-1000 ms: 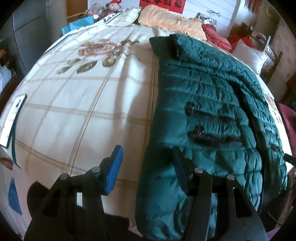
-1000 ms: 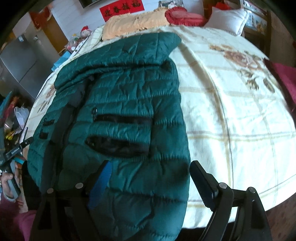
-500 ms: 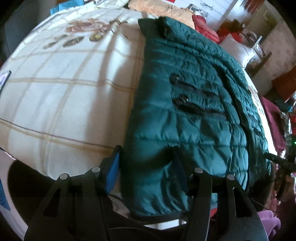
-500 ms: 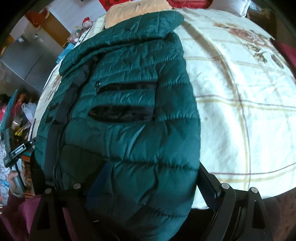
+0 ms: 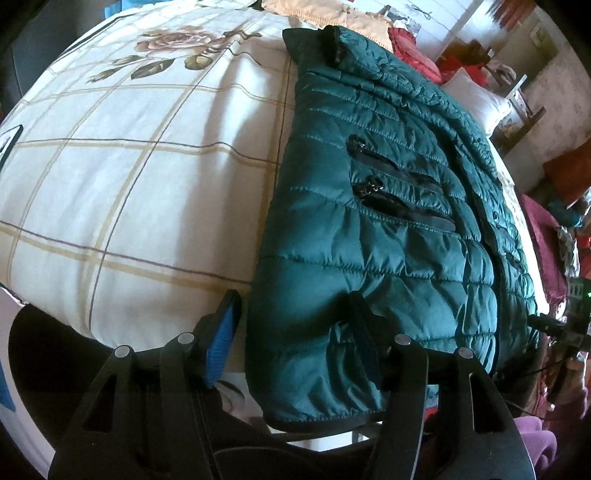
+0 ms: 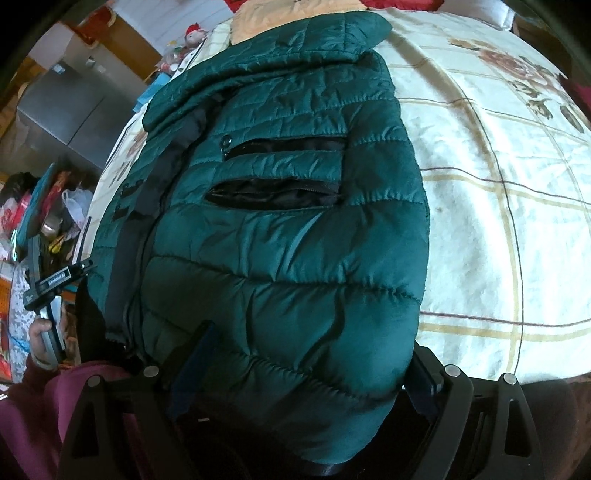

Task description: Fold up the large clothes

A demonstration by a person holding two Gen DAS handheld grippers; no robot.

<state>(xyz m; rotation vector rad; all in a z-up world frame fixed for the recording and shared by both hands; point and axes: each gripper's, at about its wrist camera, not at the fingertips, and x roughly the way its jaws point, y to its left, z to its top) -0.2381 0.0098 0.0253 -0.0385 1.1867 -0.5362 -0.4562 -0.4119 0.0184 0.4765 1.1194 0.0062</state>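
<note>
Bed (image 5: 122, 177) took up most of both views; cream cover w/ tan-and-grey check lines and printed brown roses (image 5: 173, 38). Daylight fell strong across the cover, soft shadows in the creases. At the head end: orange-tan blanket (image 6: 255, 22), red bedding (image 5: 410, 48), white pillow (image 5: 476, 99). White panelled wall (image 5: 458, 18) behind. Wooden chair frame (image 5: 524, 110) beside the bed, right of left-wrist view. Grey metal cabinet (image 6: 70, 107) stood in the far corner, right-wrist view, w/ orange-brown wood panel (image 6: 125, 48) next to it. Small red-hatted toy (image 6: 194, 31) near there. Clutter of bags and boxes (image 6: 51, 206) on the floor side, details unclear.
</note>
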